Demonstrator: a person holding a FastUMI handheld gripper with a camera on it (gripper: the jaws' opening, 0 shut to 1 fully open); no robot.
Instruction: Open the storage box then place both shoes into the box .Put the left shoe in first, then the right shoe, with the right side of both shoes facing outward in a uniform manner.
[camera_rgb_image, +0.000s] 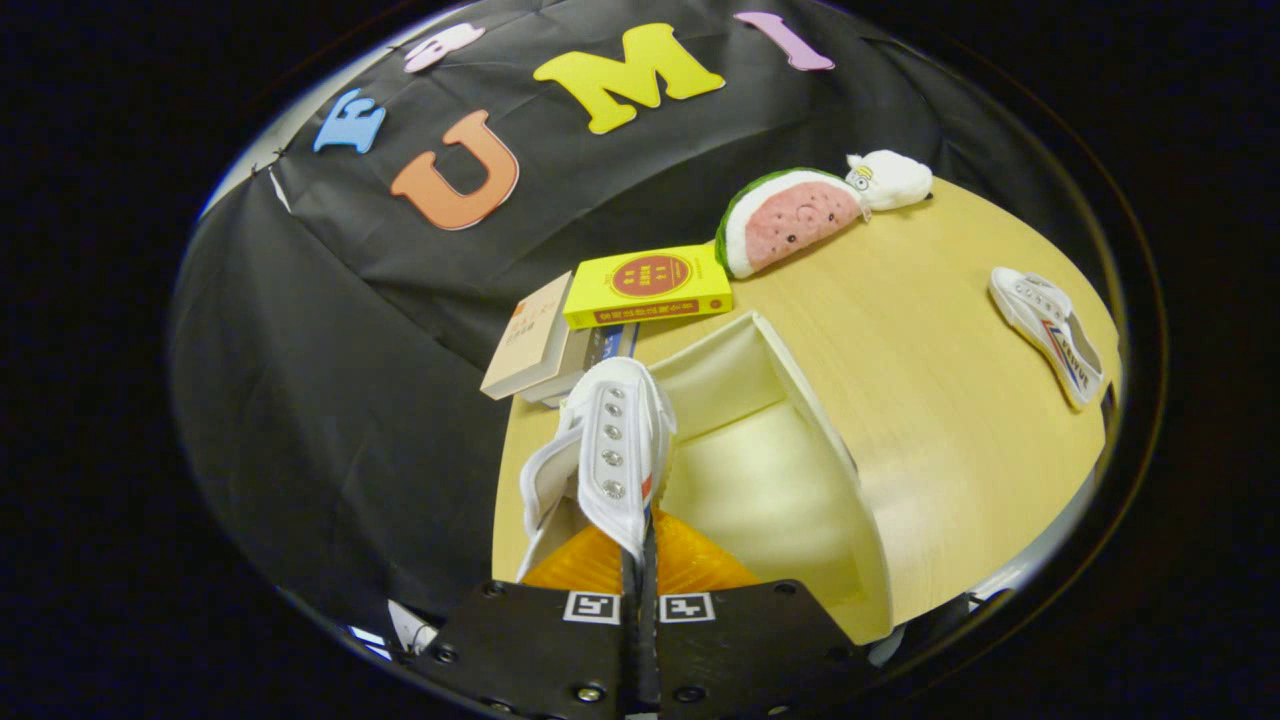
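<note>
Hand-held gripper — fingers pinched closed on a white shoe, long axis running away from them, poised over the open storage box; second shoe far right on tabletop.

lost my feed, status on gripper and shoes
Gripper shut on white shoe, held over open storage box. Second shoe on table beyond. Nothing blocking.

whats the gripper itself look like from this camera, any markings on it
The gripper has two flat black plates side by side at its base, fastened with small round screws. Each plate carries a square black-and-white fiducial tag near the inner edge. Two ribbed orange pieces rise from the plates toward the fingers, which are closed together on the white shoe. No cables are visible.
</note>
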